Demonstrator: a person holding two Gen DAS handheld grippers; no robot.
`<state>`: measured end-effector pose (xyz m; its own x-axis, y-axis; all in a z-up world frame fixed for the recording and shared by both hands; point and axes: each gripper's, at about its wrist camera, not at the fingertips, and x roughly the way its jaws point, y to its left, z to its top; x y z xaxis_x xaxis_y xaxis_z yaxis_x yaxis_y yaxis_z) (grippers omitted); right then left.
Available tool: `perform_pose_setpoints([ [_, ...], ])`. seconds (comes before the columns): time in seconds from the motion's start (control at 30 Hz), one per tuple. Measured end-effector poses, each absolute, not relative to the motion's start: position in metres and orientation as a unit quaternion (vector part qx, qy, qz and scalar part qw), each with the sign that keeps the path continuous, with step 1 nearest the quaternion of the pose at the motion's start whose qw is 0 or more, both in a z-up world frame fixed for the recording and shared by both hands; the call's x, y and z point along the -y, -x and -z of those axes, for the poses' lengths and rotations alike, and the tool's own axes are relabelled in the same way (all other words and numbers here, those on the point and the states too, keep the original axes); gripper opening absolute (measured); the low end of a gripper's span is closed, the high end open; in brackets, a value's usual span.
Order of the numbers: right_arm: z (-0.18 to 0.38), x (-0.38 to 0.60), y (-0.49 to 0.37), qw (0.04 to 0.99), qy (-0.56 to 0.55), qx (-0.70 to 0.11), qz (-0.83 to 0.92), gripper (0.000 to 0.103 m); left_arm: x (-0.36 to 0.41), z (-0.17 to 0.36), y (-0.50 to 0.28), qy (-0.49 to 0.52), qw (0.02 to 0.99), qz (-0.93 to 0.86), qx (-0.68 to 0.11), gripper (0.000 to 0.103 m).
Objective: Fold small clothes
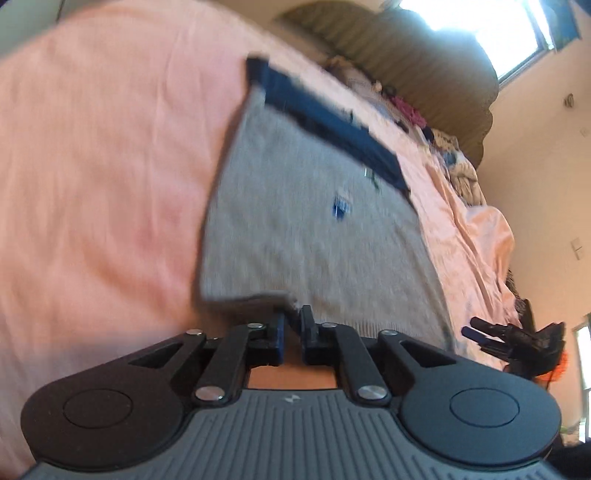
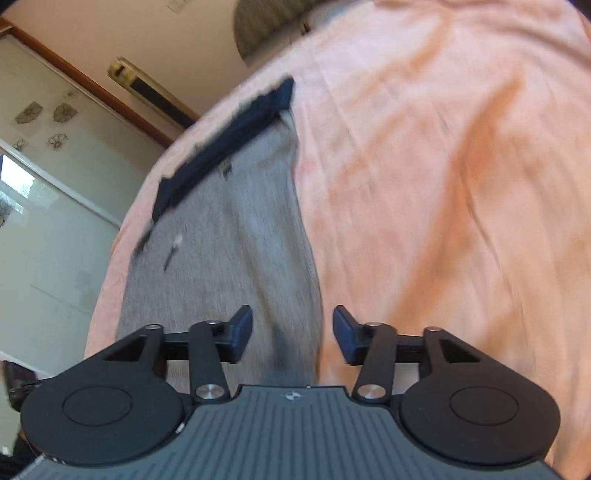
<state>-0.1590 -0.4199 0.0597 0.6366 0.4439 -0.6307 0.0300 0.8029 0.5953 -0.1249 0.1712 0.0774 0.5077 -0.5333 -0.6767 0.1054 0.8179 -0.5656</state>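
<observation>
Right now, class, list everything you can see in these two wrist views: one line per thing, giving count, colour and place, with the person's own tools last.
Grey garment: one, grey with a navy waistband, lying flat on the bed.
Bed sheet: one, peach-pink, wrinkled, under the garment.
Headboard: one, olive-brown, at the bed's far end.
Clothes pile: several mixed-colour items, along the bed's far side, too blurred to count.
Window: one, bright, above the headboard.
Left gripper: one, black, jaws closed on the garment's near edge.
Right gripper: one, black, jaws open over the garment's near end.
</observation>
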Motion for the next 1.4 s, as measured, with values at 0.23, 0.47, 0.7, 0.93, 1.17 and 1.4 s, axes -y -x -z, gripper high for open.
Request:
perform_pose_setpoints([
  [0.23, -0.064, 0.343, 0.018, 0.891, -0.241, -0.359, -0.141, 0.073, -0.08, -0.095, 0.036, 0.156, 0.915, 0.15, -0.341, 0.092],
  [0.47, -0.024, 0.295, -0.052, 0.92, -0.136, -0.358, -0.088, 0.071, -0.011, -0.022, -0.024, 0.026, 0.92, 0.076, -0.383, 0.092],
  [0.7, -0.012, 0.292, -0.031, 0.943, -0.027, -0.322, -0.074, 0.072, -0.032, -0.011, 0.003, -0.041, 0.931, 0.06, -0.357, 0.096],
  [0.93, -0.011, 0.285, -0.029, 0.939, 0.002, -0.34, -0.043, 0.099, -0.05, -0.017, 0.023, -0.047, 0.925, 0.065, -0.372, 0.096],
  [1.17, -0.04, 0.264, 0.019, 0.941, -0.044, -0.328, -0.075, 0.099, -0.048, -0.04, 0.046, -0.07, 0.919, 0.057, -0.384, 0.096],
  [1.4, -0.012, 0.241, 0.018, 0.934, 0.031, -0.346, -0.086, 0.103, -0.009, -0.018, 0.025, -0.072, 0.91, 0.114, -0.393, 0.103],
])
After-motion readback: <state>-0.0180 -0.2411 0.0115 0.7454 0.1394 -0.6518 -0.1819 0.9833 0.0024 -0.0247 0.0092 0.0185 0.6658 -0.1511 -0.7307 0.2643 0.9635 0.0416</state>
